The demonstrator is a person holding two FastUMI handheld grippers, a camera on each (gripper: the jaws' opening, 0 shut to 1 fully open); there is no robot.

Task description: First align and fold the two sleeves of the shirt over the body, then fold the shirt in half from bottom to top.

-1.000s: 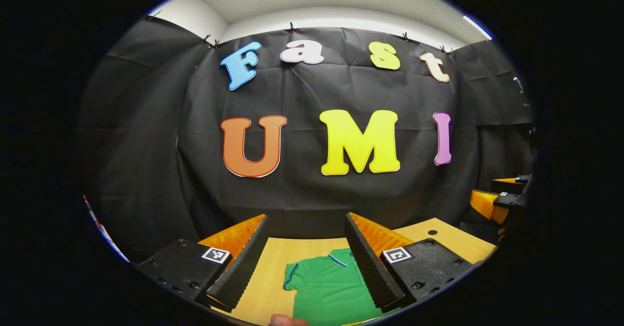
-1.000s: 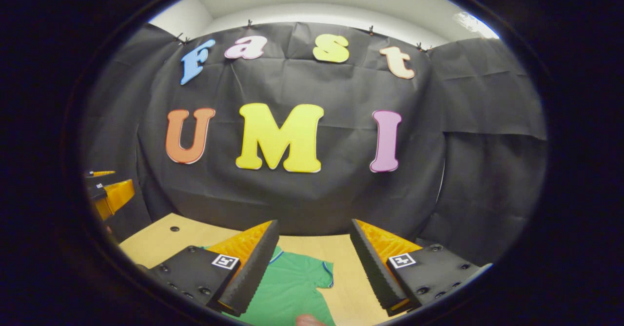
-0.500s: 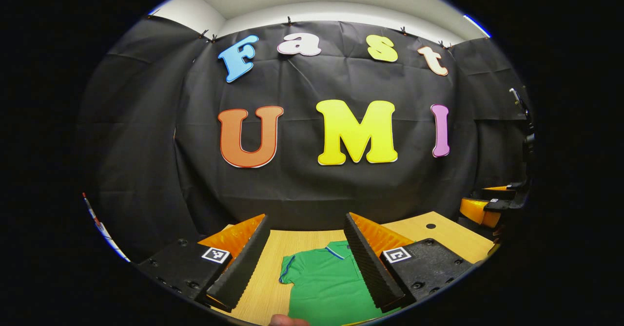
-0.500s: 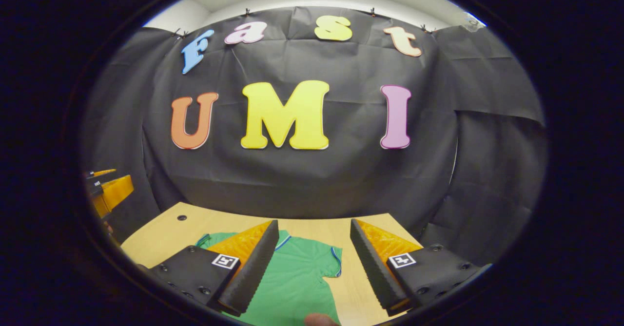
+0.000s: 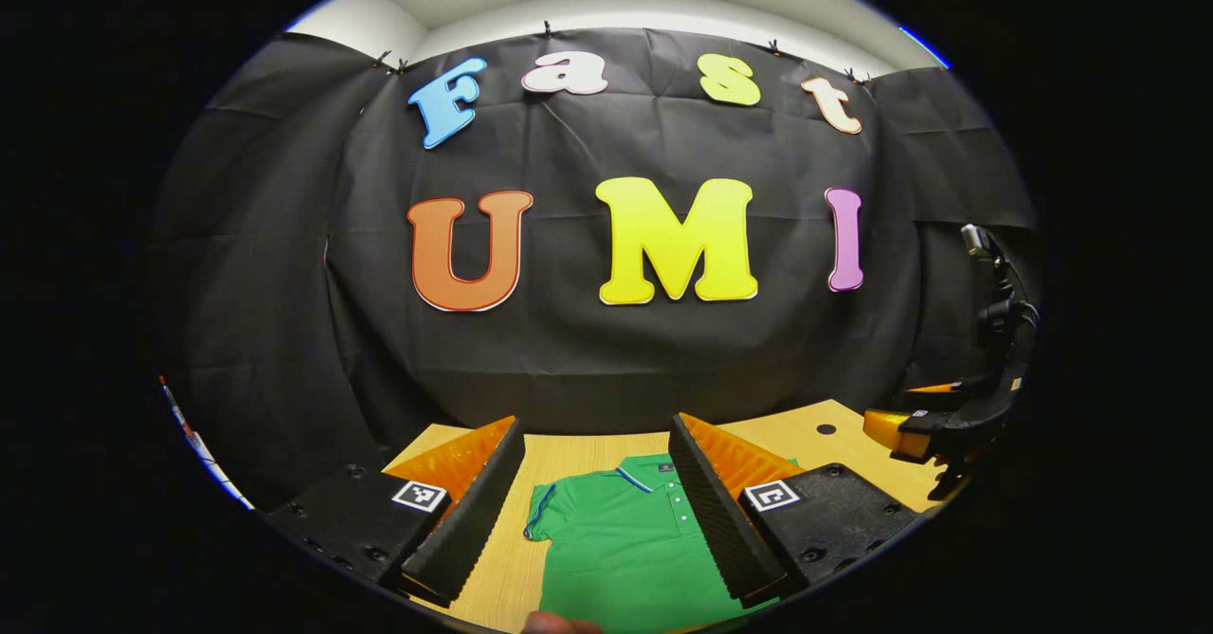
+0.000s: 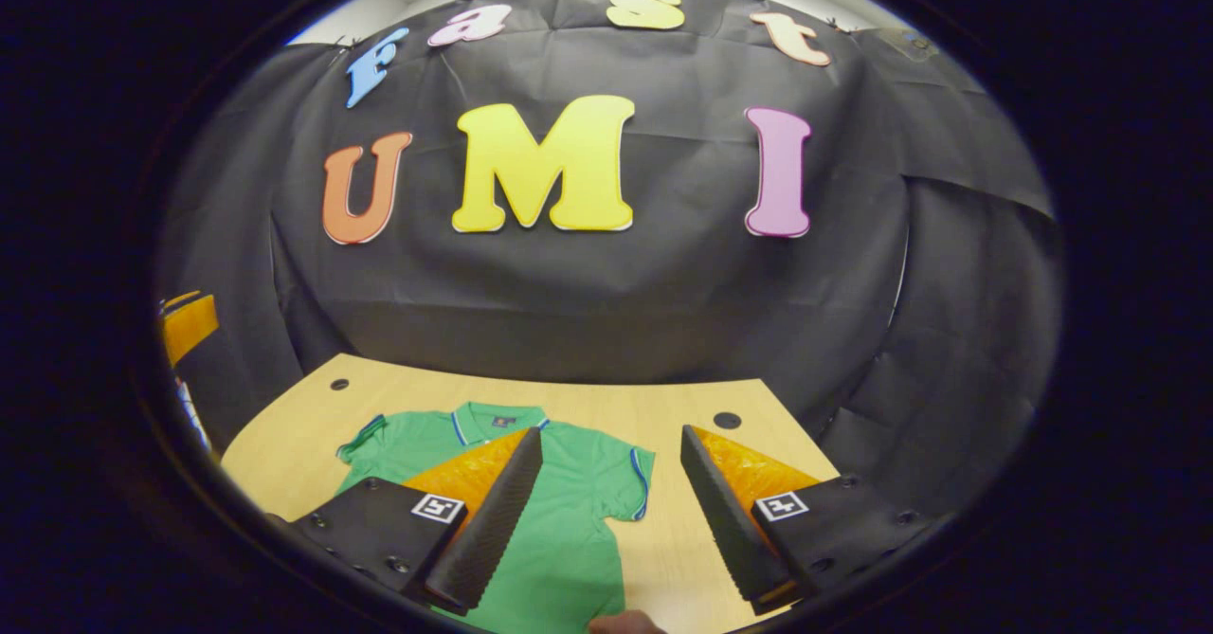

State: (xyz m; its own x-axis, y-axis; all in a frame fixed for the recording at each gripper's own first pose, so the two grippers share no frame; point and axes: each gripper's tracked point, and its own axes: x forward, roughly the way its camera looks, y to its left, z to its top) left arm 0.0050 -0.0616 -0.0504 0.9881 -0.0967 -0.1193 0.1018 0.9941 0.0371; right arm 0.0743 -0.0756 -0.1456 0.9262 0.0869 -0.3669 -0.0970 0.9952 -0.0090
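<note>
The left gripper [image 5: 595, 501] hung above the near edge of the wooden table [image 5: 805, 430], its jaws spread wide and holding nothing. The green shirt [image 6: 559, 520] lay flat on the table, collar toward the far wall, its 2 sleeves out to the sides. The right gripper [image 6: 611, 511] hovered over the shirt's right sleeve [image 6: 633, 482], jaws parted and empty.
</note>
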